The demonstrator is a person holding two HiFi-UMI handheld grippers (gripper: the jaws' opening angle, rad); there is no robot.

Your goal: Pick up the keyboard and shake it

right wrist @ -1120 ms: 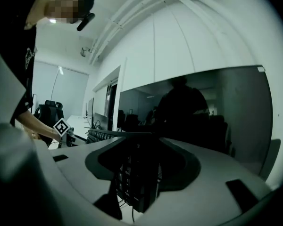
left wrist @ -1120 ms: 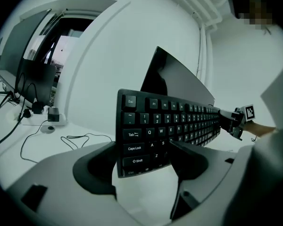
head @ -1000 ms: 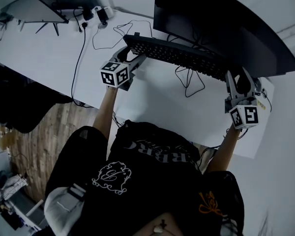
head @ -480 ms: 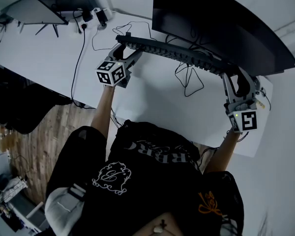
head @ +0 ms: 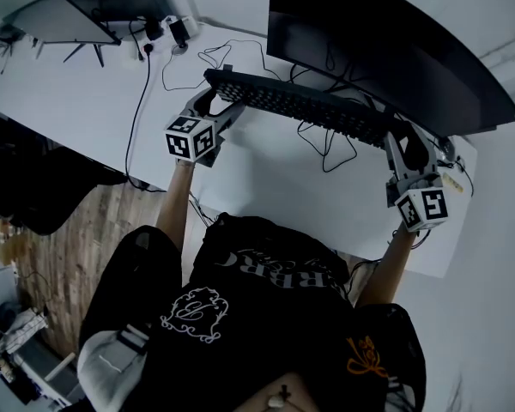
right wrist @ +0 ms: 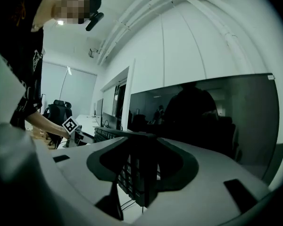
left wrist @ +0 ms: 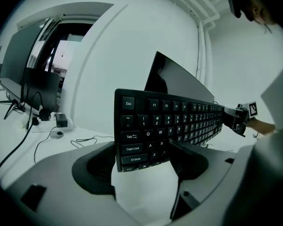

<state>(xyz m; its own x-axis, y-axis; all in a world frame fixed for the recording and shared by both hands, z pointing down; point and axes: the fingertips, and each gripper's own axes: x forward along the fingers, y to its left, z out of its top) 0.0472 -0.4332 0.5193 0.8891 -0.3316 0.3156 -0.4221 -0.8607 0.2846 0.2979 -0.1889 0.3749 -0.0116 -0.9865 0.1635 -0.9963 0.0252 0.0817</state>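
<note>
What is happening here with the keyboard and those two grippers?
A person holds a two-jaw gripper in each hand and has the black keyboard lifted off the white desk, in front of the dark monitor. The left gripper clamps the end with the Esc key, and the right gripper clamps the opposite end. Cables lie on the desk beneath it.

- One keyboard (head: 300,106).
- Two grippers: left gripper (head: 219,101), right gripper (head: 405,137).
- Two monitors: big monitor (head: 386,33), small monitor (head: 60,15).
- One table (head: 86,93).
- One person (head: 257,316).
</note>
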